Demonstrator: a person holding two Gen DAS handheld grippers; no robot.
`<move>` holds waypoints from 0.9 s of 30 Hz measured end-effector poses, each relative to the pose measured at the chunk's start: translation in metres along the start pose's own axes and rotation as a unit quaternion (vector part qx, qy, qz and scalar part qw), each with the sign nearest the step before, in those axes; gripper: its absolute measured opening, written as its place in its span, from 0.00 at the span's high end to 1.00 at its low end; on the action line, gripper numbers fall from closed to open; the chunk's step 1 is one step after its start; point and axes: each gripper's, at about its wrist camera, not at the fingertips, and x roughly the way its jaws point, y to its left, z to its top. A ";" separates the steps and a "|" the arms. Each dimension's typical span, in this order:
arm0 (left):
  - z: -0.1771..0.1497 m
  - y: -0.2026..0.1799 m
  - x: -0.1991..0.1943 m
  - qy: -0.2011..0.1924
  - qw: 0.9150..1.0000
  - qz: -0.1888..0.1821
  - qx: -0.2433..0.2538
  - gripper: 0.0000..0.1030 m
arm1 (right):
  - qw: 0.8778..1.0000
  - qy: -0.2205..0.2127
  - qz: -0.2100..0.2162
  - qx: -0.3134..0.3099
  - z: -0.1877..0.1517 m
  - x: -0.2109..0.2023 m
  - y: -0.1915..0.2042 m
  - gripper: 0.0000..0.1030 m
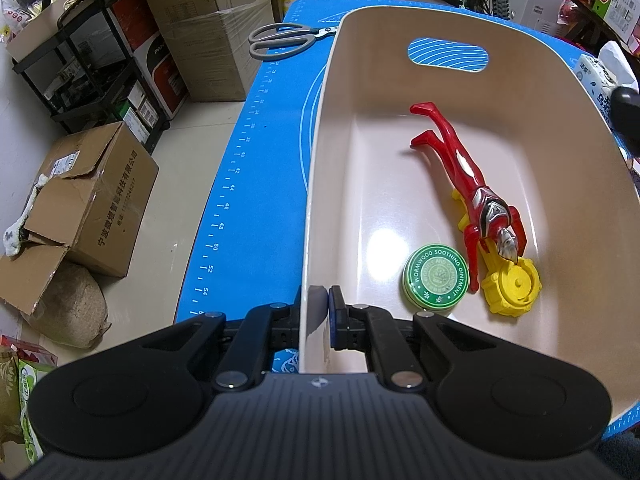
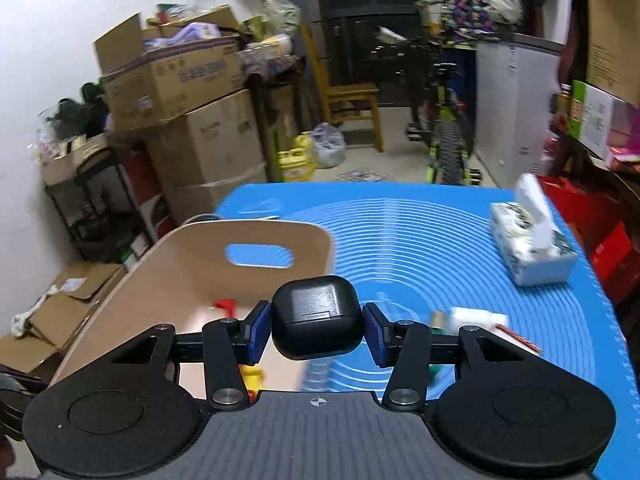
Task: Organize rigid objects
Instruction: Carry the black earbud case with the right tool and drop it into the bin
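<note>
Inside bin (image 1: pixel 520 92): green tin (image 1: pixel 435 279) reading "WORMWOOD SOOTHING OINTMENT".

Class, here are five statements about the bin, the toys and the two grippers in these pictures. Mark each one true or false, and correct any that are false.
1. The left gripper is clamped on the rim of the beige bin. True.
2. The right gripper is empty. False: it holds a black earbud case.
3. The red action figure lies inside the bin. True.
4. The green ointment tin sits on the blue mat outside the bin. False: it is in the bin, beside the yellow toy.
5. The scissors lie in the bin. False: they lie on the mat beside it.
</note>
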 end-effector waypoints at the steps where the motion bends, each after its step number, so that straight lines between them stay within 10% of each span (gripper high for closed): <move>1: 0.000 0.000 0.000 0.000 1.000 0.000 0.000 0.89 | 1.000 0.006 0.005 -0.003 0.000 0.004 0.007 0.47; 19: 0.001 -0.002 0.001 0.000 1.000 0.002 0.004 0.89 | 0.977 0.181 0.034 -0.104 -0.025 0.065 0.087 0.47; 27: 0.001 -0.001 0.002 0.001 1.000 0.001 0.003 0.89 | 0.977 0.187 0.045 -0.094 -0.022 0.061 0.083 0.41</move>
